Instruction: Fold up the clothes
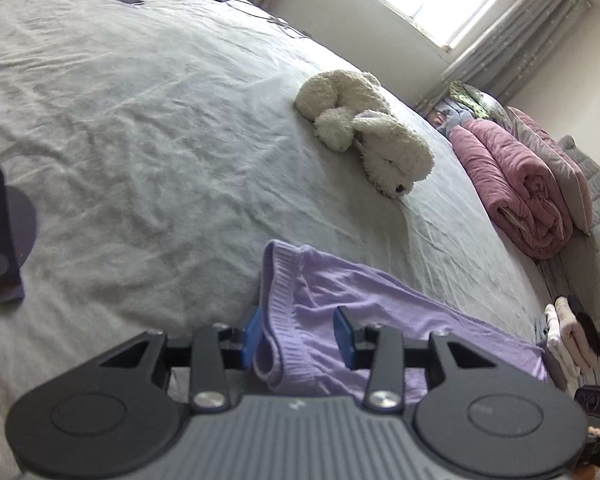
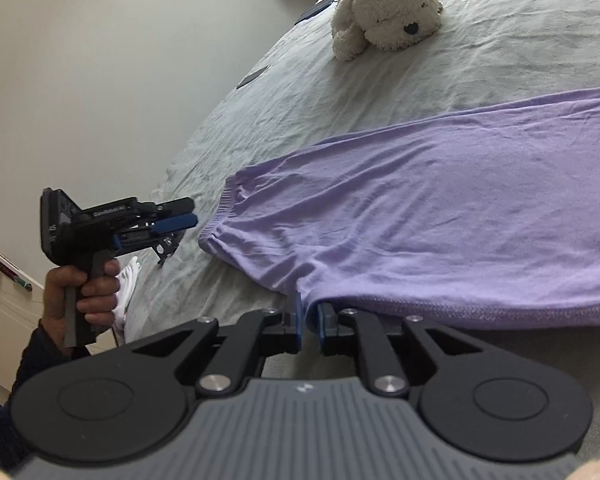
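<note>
R gripper (image 2: 308,322) fingers pinch lilac garment (image 2: 440,216) hem; L gripper (image 1: 300,338) fingers open around waistband, not gripping. Risk: cloth sags, bunches on bed (image 1: 140,120), fold skews.

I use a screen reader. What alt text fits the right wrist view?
The right gripper pinches the near edge of a lilac garment spread on a grey bed. At left a hand holds the left gripper; a white plush dog lies beyond.

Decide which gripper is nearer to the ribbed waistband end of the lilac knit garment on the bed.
Left. The left gripper is open, its fingers either side of the lilac knit garment at its ribbed waistband. The right gripper pinches a hem edge further along the cloth.
</note>
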